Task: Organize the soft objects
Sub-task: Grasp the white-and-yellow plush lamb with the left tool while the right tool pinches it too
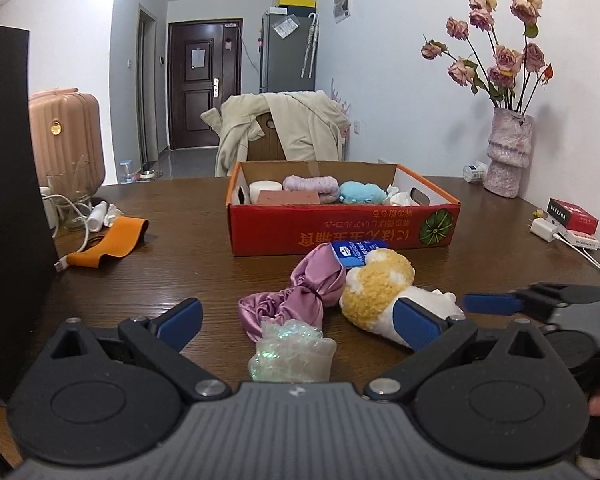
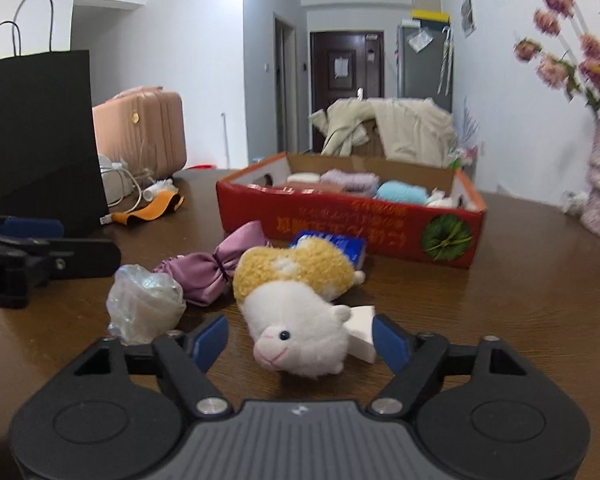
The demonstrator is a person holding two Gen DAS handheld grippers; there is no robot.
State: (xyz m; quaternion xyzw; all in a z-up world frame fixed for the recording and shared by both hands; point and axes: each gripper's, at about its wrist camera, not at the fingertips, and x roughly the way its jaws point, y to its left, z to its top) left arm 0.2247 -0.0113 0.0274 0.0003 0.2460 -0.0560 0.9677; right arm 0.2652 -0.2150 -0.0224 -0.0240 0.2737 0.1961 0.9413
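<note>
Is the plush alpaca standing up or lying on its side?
Lying on its side. The plush alpaca is flat on the table, white face toward the right gripper.

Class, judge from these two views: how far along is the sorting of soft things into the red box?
Done: the red box already holds a lilac cloth, a blue puff and others. In hand: nothing gripped; the right gripper is open around the plush, the left gripper open over the wrapped bundle. Left: plush, bundle, scrunchie, blue pack.

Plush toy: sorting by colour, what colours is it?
Yellow body, white head; plush toy shows best in the right wrist view.
</note>
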